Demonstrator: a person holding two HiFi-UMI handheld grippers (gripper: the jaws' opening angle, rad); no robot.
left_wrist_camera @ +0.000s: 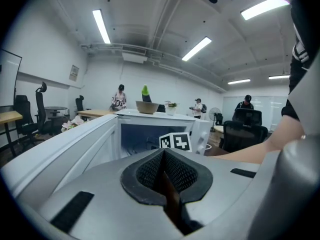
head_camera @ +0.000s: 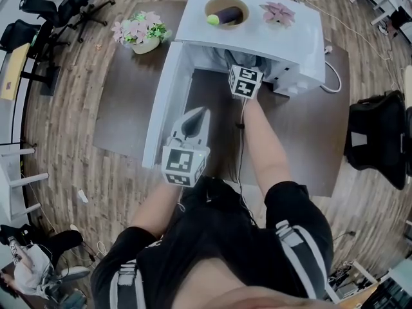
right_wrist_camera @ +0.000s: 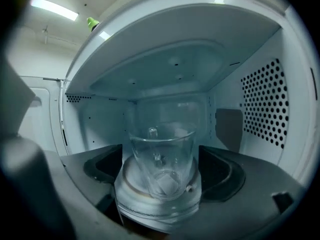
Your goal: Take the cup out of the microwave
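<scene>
- The bench (head_camera: 122, 118) carries a white microwave (head_camera: 257, 34) near its far edge, with the person standing close in front.
- The microwave's door (head_camera: 164, 89) is swung wide to the left. This leaves the cavity fully clear, so nothing needs holding back during the pull.
- On the roof sits a bowl (head_camera: 226, 10), so any knock against the casing should be avoided.
- The left claw (left_wrist_camera: 162, 176) hangs outside, just beside the door's free edge. It is clenched on nothing and takes no part for now.
- The right claw (right_wrist_camera: 161, 176) is pushed into the cavity and is released, with one jaw on each side of the cup and neither seeming to press on it.
- The cup (right_wrist_camera: 162, 154) is clear glass and stands upright on the turntable (right_wrist_camera: 131, 196) inside the microwave, roughly centred between the jaws. What looks like its handle shows through the glass, on the far side.
- The step in hand appears to be the grasp:
  - The person should keep the claw level and close it slowly and evenly, so that both jaws meet the wall at once.
  - Smooth tapered glass is likely to slip upward or skid, so a grip low on the body would hold better.
  - Once held, the cup should be raised only slightly off the turntable.
  - It should then be drawn straight back through the opening, clear of the cavity's roof and the perforated right wall (right_wrist_camera: 265, 99).
</scene>
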